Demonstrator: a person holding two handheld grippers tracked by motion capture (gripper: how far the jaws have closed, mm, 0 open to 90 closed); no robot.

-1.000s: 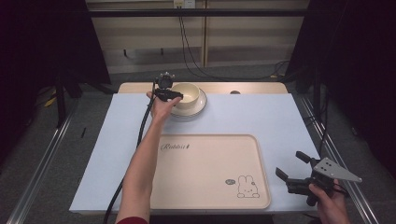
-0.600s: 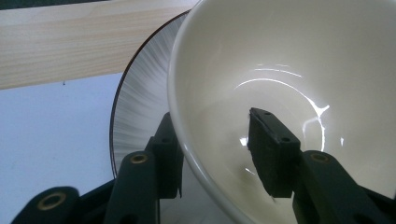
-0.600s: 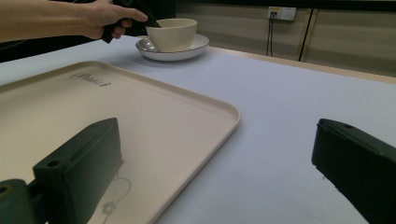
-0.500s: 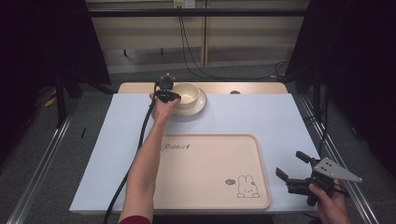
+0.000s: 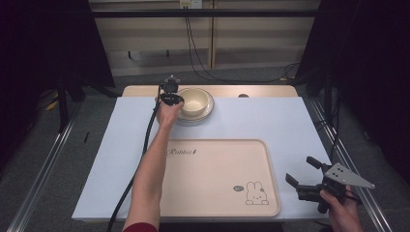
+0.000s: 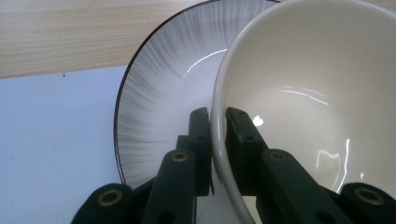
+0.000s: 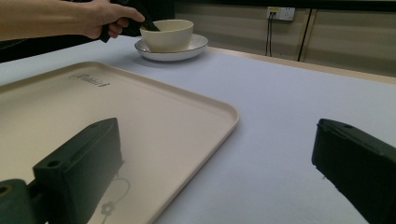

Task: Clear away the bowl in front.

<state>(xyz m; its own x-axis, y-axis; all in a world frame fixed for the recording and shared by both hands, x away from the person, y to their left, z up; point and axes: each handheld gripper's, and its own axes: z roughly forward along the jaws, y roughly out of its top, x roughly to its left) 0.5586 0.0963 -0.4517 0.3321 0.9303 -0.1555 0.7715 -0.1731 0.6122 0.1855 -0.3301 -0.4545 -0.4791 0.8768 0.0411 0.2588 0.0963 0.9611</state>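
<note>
A cream bowl (image 5: pixel 195 100) (image 6: pixel 308 88) (image 7: pixel 172 33) sits on a white plate with a dark rim (image 5: pixel 209 111) (image 6: pixel 159 98) (image 7: pixel 198 44) at the far middle of the table. My left gripper (image 5: pixel 180 98) (image 6: pixel 218 114) is shut on the bowl's left rim, one jaw inside and one outside. A cream tray with a rabbit print (image 5: pixel 212 169) (image 7: pixel 70 107) lies at the near middle. My right gripper (image 5: pixel 302 170) (image 7: pixel 215 163) is open, held just right of the tray above the white mat, with nothing between its jaws.
A white mat (image 5: pixel 285 121) covers most of the wooden table (image 5: pixel 270 91). A small dark spot (image 5: pixel 243 95) lies on the wood at the back. Metal rails (image 5: pixel 43 164) run along both sides. The left forearm (image 5: pixel 150 174) crosses the tray's left edge.
</note>
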